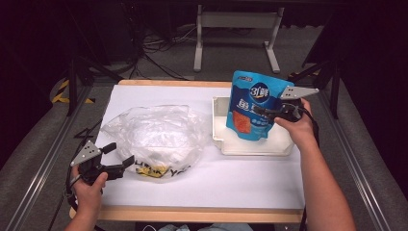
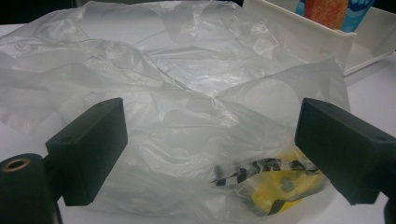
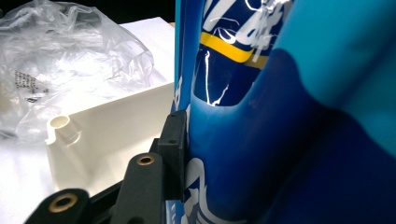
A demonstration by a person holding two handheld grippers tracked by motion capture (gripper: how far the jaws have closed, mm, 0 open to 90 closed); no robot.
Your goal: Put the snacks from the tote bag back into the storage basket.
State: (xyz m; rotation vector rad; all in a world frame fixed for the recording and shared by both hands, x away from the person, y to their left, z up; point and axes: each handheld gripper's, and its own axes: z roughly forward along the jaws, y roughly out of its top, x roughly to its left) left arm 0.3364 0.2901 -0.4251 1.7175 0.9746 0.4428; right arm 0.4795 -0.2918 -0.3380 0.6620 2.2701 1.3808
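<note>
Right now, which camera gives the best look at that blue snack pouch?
The high view: the blue pouch shows whole there, upright in the white tray, with the right tool at its side. The right gripper view sits so close that just a glossy stretch of it shows. The left gripper view catches its bottom behind the tray wall.
</note>
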